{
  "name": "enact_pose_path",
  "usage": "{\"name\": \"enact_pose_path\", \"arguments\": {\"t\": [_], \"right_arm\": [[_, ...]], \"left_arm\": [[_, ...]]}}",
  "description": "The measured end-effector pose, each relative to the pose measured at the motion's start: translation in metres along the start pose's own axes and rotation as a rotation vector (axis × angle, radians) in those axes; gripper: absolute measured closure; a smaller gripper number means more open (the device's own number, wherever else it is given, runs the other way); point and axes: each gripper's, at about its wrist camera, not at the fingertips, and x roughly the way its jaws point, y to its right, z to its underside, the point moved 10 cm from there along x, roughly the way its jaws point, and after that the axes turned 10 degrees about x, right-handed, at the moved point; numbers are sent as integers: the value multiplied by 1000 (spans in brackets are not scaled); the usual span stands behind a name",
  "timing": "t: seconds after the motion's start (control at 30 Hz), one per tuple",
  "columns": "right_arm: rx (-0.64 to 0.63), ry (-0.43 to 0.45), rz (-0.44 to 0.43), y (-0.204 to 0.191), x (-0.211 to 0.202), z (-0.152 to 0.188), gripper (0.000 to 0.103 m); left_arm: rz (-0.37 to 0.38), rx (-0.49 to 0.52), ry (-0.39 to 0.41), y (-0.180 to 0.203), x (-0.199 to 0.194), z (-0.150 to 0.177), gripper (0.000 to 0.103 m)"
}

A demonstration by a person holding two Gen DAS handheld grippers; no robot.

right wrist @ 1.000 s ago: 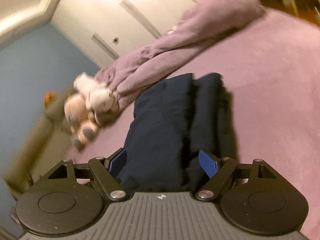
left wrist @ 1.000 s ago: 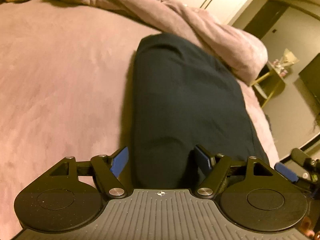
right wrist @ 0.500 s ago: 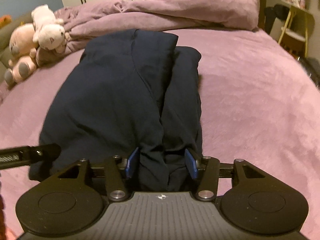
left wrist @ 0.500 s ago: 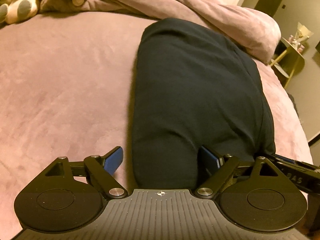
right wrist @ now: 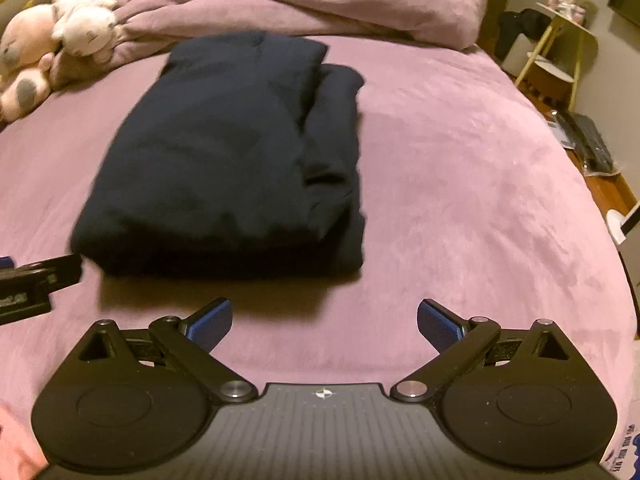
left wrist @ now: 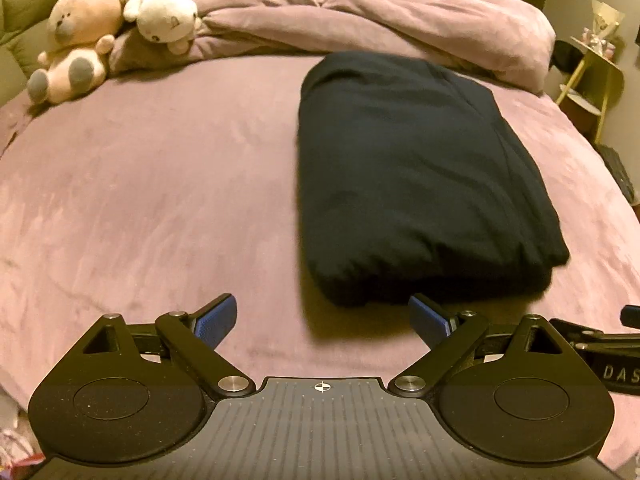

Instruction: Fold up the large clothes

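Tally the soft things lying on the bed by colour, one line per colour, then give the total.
Dark navy: 1, the folded garment
Mauve: 1, the bunched duvet at the far end
Pink: 1, the plush bear
White: 1, the plush animal leaning on it
Total: 4

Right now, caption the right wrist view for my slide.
Open right gripper hangs before the folded navy garment on the mauve bed.
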Motion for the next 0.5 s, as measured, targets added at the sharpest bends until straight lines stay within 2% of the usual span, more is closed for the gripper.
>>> {"name": "enact_pose_path", "arguments": {"t": [0.23, 0.37, 0.5], "right_arm": [[-60, 6, 6, -18, -28, 6, 4], [-38, 17, -2, -20, -35, 1, 4], [-5, 18, 6, -18, -38, 0, 4]], "left_arm": [[-38, 4, 21, -6, -25, 1, 7], [-64, 10, 44, -8, -35, 0, 7], [-60, 1, 61, -10, -42, -3, 7]]}}
